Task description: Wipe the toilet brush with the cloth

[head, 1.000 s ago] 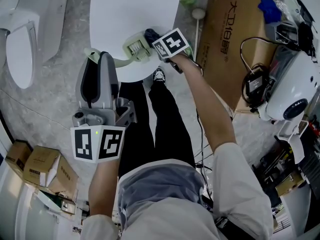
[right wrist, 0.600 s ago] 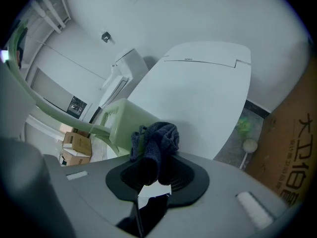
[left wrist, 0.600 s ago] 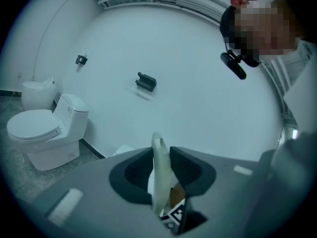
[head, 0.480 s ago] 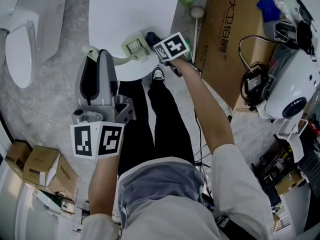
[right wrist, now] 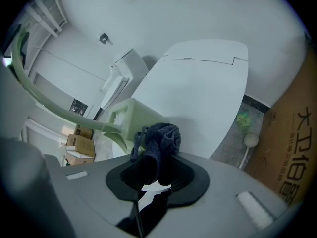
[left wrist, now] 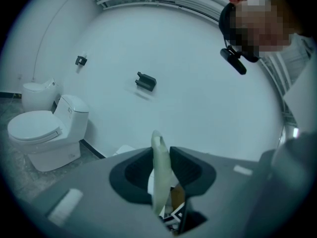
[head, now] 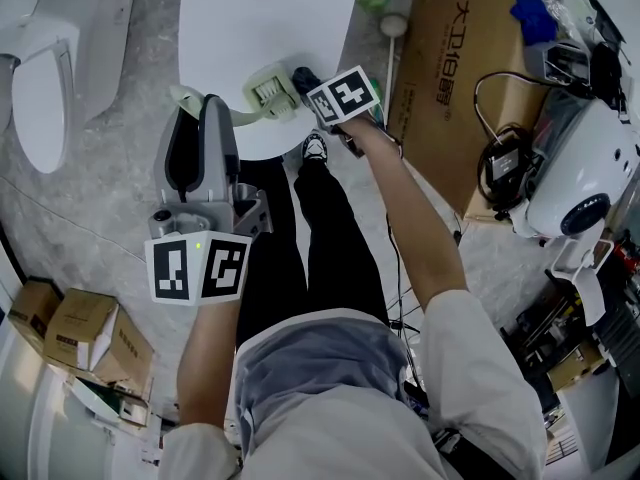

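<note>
**Item 1. Left gripper** (head: 196,118). Jaws clenched on the curved handle (left wrist: 158,155) of the pale green plastic toilet brush (head: 270,92), gripped near the handle's end. Judged purpose: to hold the brush steady in the air with its flat rectangular head thrust out toward 12 o'clock, so the other tool can work on it.

**Item 2. Right gripper** (right wrist: 154,168). Jaws nipped on a bunched dark blue towelling cloth (right wrist: 159,139), with the loose wad standing proud of the jaw tips. The wad lies against the 3 o'clock side of the brush head. Whether it truly presses there I cannot tell from the head view. Judged purpose: the protruding wad serves as the wiping face, and the wiping appears to be at the head end.

**Item 3. Surface beneath.** Closed white oval toilet lid (head: 262,23), at 12 o'clock. The brush head and cloth hang over its near edge, probably so that any drips land on it and not on the floor.

**Item 4. Room.**
- Grey veined stone floor (head: 110,208).
- Second white toilet (head: 42,88), at 10 o'clock.
- Large brown printed cardboard carton (head: 455,88), at 1 o'clock, with a white ball-ended stick (head: 396,30) just beside it.
- Small cardboard boxes (head: 80,333), at 8 o'clock.
- White rounded machine (head: 585,183), at 3 o'clock.
- Plain white wall (left wrist: 173,58) behind.
</note>
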`<act>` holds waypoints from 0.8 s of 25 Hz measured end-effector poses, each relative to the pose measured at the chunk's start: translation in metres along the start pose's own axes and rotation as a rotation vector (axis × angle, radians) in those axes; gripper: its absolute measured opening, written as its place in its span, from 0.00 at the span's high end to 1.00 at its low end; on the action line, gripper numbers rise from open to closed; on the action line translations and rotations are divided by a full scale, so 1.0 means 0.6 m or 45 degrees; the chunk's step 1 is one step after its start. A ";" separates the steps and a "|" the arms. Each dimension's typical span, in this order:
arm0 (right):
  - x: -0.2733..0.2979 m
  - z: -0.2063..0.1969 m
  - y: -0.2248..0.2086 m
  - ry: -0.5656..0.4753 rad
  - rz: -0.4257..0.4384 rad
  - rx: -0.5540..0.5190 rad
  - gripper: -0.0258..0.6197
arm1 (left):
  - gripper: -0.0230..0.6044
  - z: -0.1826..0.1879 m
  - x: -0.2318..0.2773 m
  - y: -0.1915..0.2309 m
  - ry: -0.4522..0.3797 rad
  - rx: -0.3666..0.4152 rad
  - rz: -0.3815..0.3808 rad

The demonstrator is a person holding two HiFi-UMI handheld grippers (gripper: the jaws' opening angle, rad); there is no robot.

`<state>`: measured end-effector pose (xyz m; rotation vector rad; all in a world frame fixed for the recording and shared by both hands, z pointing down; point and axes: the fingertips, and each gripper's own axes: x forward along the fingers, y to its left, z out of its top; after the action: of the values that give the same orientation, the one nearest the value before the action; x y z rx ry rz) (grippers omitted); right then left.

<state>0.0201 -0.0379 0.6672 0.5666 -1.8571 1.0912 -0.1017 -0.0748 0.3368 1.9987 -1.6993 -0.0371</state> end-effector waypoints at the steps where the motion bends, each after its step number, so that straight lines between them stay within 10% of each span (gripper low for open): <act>1: -0.002 0.001 0.002 0.003 0.002 -0.002 0.83 | 0.96 0.000 0.000 0.000 0.000 0.005 0.001; 20: -0.056 0.024 0.034 -0.043 0.035 0.054 0.83 | 0.96 -0.002 0.004 -0.004 0.013 0.024 0.011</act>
<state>0.0156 -0.0413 0.6254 0.5893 -1.8797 1.1480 -0.0988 -0.0765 0.3375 2.0017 -1.7083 -0.0076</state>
